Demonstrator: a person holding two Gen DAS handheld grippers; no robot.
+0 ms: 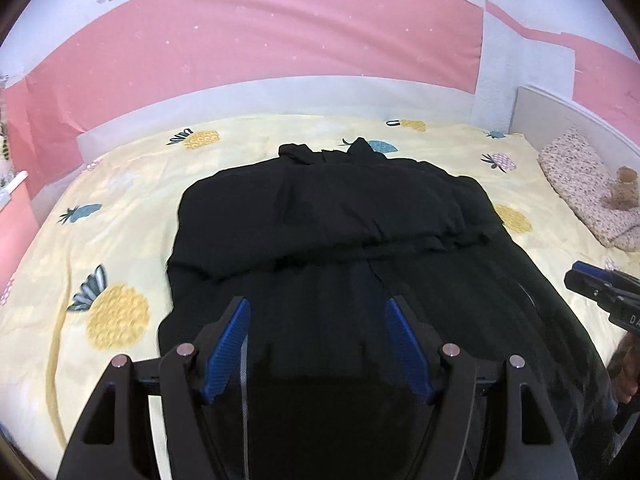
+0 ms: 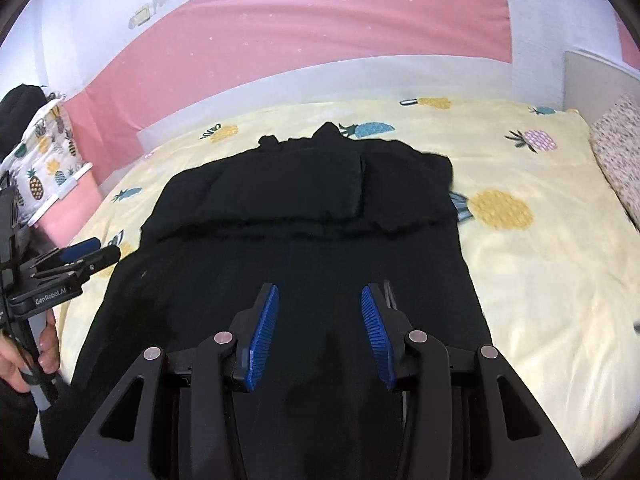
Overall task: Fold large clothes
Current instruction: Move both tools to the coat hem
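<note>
Item 1: your left gripper, black frame with 2 ribbed blue pads, jaws spread wide with nothing between them, poised above the near part of the garment.

Item 2: your right gripper, same build, jaws likewise parted and holding nothing, above the garment's near part.

Item 3: the large black cloth garment, lying flat in the middle of the bed, its far portion doubled over into a thicker layer with a ridge across the width; 2 small peaks stick up at the far edge.

Item 4: the pale yellow bedsheet printed with pineapples, under the garment on all visible sides.

Item 5: a floral speckled pillow, at the bed's right end, well apart from the garment.

Item 6: a pink wall panel behind the bed.
</note>
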